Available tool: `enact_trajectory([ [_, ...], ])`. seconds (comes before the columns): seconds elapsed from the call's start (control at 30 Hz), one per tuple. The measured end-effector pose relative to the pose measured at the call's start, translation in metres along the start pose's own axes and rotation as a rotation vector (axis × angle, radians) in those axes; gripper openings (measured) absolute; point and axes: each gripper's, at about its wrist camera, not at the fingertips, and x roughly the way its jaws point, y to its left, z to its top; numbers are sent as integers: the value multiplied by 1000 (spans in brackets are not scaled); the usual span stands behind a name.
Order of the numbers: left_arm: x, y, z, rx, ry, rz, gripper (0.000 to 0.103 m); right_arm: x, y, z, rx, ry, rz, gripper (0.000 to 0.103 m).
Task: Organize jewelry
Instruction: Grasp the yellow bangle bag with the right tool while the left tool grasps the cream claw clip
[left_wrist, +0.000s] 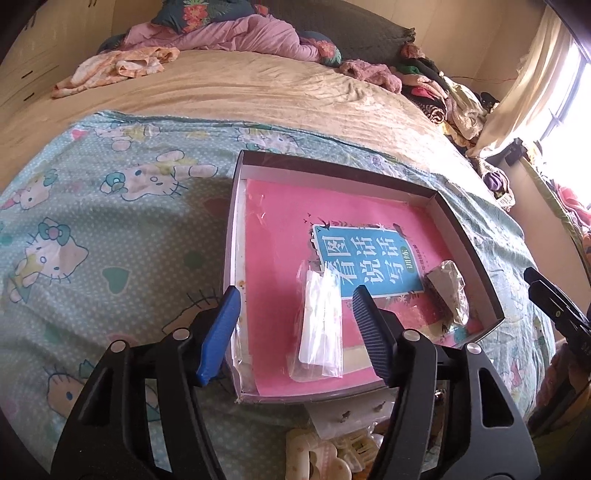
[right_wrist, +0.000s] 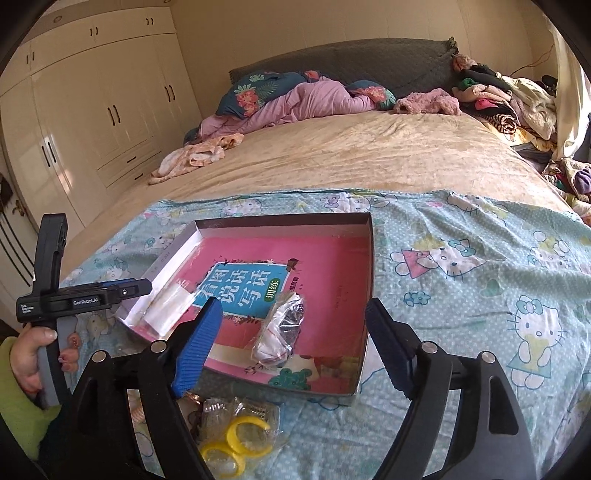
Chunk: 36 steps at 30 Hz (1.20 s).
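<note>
Both grippers empty, hanging over the tray

My left gripper (left_wrist: 295, 314) and right gripper (right_wrist: 291, 325) gape wide; bagged pieces sit ahead in the tray (right_wrist: 365, 266), presumably for sorting.

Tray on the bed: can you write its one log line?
tray: two bagged items inside | left hand-held gripper: open | right hand-held gripper: open | yellow rings bag: outside tray

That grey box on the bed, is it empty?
No. The grey box holds a pink book and two plastic packets.
</note>
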Motion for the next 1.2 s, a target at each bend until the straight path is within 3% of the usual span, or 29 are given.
enact_trajectory([
  [0.07,-9,-1,0,0,-19,6,56,-8,4,-2,-3,-6,6,79],
  [0.13,-18,0,-2,-4,-36,5,66,-15,8,-4,-7,-11,12,79],
  [0.3,-39,4,-6,-17,-70,4,67,-30,17,-9,-15,-18,22,81],
  [0.4,-52,8,-11,-23,-86,7,74,-36,21,-13,-16,-18,32,81],
  [1.2,-93,18,-67,-13,-84,42,75,-60,53,-39,-56,19,81,81],
])
